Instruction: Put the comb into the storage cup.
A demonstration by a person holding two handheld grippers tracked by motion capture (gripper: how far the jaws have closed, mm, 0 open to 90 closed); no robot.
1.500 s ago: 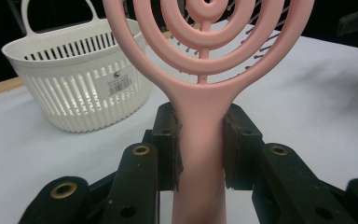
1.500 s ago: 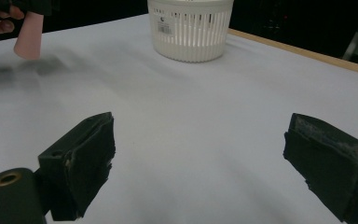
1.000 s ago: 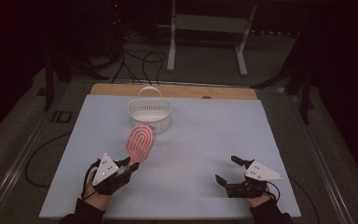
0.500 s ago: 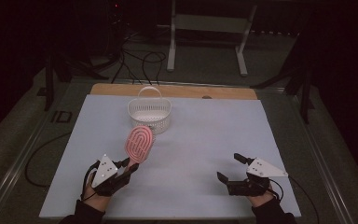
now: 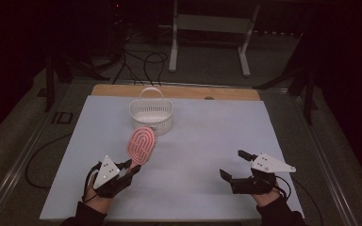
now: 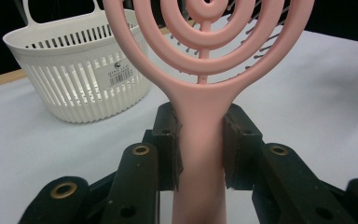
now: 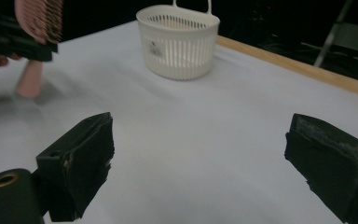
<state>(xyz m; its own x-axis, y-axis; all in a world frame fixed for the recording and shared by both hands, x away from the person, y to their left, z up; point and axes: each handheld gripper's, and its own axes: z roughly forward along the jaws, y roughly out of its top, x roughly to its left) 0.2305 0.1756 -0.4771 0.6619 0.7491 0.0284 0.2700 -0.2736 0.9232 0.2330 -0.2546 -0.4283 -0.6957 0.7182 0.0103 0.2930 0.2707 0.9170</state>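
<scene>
Item: pink plastic hairbrush [image 6: 204,93], vented, likely light and stiff, smooth handle possibly slippery; best held at the neck. Location: above the white table [image 5: 207,141], short of the slatted basket [image 5: 151,113]. Left gripper [image 5: 131,170] clamps its handle; right gripper [image 5: 235,165] gapes, empty.

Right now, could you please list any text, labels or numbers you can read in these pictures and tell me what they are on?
No text here is legible.
Sticker on the white plastic basket: a small round logo above a barcode, its digits too small to read.
The same sticker in the right gripper view: blurred.
Pink hairbrush, held in the left gripper: no markings visible.
</scene>
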